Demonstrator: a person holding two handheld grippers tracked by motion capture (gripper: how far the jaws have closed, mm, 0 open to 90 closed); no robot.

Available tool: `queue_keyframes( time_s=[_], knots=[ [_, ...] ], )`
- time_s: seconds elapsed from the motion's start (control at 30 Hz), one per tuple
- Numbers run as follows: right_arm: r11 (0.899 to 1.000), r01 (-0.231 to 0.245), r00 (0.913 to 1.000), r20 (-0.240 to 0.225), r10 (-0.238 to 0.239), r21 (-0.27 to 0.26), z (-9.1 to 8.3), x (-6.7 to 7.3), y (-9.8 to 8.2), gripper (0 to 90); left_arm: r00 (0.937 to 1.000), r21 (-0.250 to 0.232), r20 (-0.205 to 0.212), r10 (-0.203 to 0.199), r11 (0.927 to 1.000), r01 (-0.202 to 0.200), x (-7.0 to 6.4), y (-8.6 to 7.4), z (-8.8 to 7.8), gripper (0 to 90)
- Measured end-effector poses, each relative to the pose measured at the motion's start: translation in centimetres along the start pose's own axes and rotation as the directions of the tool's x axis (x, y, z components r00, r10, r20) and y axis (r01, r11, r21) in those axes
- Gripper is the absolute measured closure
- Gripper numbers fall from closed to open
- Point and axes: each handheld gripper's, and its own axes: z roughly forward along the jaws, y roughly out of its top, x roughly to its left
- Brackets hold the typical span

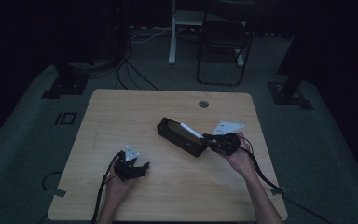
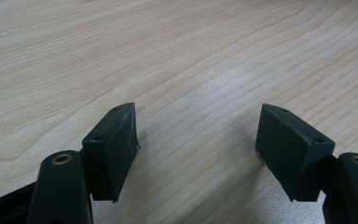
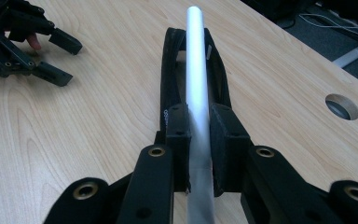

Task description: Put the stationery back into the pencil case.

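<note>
A black open pencil case (image 1: 181,136) lies slantwise in the middle of the wooden table (image 1: 121,116). My right gripper (image 1: 210,138) is shut on a white pen (image 3: 196,93), which points out over the case's (image 3: 170,84) open mouth. In the right gripper view the pen runs between my two pads (image 3: 227,140) and on above the case. My left gripper (image 1: 145,165) rests on the table at the front left, well apart from the case. Its jaws stand open in the left gripper view, with bare wood (image 2: 196,140) between the pads (image 2: 116,144).
A round cable hole (image 1: 203,103) sits near the table's far edge. Beyond the table stand a dark folding chair (image 1: 223,46) and a white desk leg (image 1: 172,32), with cables on the floor. The left gripper (image 3: 58,58) also appears far left in the right gripper view.
</note>
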Motion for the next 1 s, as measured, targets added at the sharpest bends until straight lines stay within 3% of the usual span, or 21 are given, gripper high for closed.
queue_keyframes(
  time_s=[1.0],
  knots=[
    [1.000, -0.030, 0.9995, 0.007, 0.030, 0.003, 1.5, -0.8, 0.3, 78.9, 1.0000, 0.002, 0.000, 0.002, 1.0000, -0.002, 0.0, 0.0, 0.0, 29.7]
  ],
)
